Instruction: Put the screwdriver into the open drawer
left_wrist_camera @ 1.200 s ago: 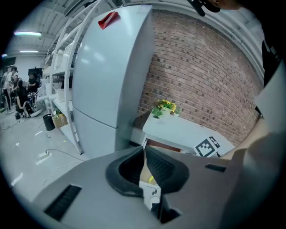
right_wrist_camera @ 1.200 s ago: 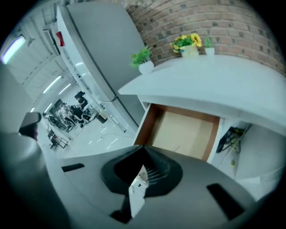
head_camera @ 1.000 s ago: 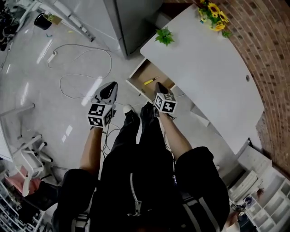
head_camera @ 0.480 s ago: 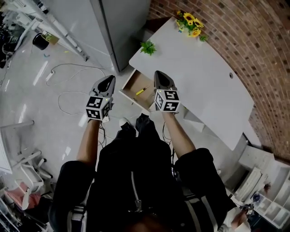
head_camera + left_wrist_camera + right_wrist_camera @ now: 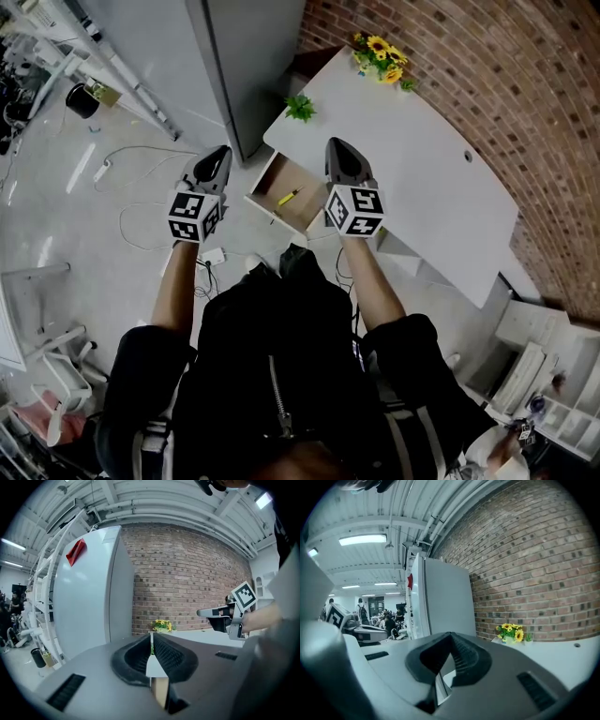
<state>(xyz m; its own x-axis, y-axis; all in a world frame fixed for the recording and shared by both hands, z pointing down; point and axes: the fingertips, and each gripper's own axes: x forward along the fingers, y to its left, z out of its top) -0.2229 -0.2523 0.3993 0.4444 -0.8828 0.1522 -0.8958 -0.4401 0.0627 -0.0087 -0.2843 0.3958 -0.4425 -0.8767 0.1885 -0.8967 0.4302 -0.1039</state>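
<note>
Head view: the person held both grippers out level above the floor [image 5: 84,187], one on each side of the open drawer [image 5: 302,178]. The left gripper [image 5: 219,155] hung over the floor beside the drawer's left edge, and the right gripper [image 5: 336,148] hung over the near edge of the white desk [image 5: 412,169], just beside the drawer's right edge. Both were well above the drawer and touched nothing. The yellow-handled screwdriver [image 5: 288,197] lay inside the drawer, near its middle. A small green plant [image 5: 300,108] stood at the desk's corner beside a tall grey cabinet [image 5: 248,56], and sunflowers [image 5: 380,56] stood at the desk's far corner against the brick wall [image 5: 450,66]. Loose cables [image 5: 141,178] lay on the floor to the left.

Left gripper view: the left gripper [image 5: 151,639] had its jaws pressed together with nothing between the ridged pads. Past them stood the sunflowers [image 5: 161,625] and the brick wall [image 5: 187,583], with the cabinet [image 5: 93,592] on the left. The right gripper [image 5: 220,616] showed at the right edge.

Right gripper view: the right gripper [image 5: 450,639] was likewise closed tight and empty. The sunflowers [image 5: 512,632] stood on the desk [image 5: 562,653] beyond it, and the left gripper [image 5: 361,632] showed at the left edge.
</note>
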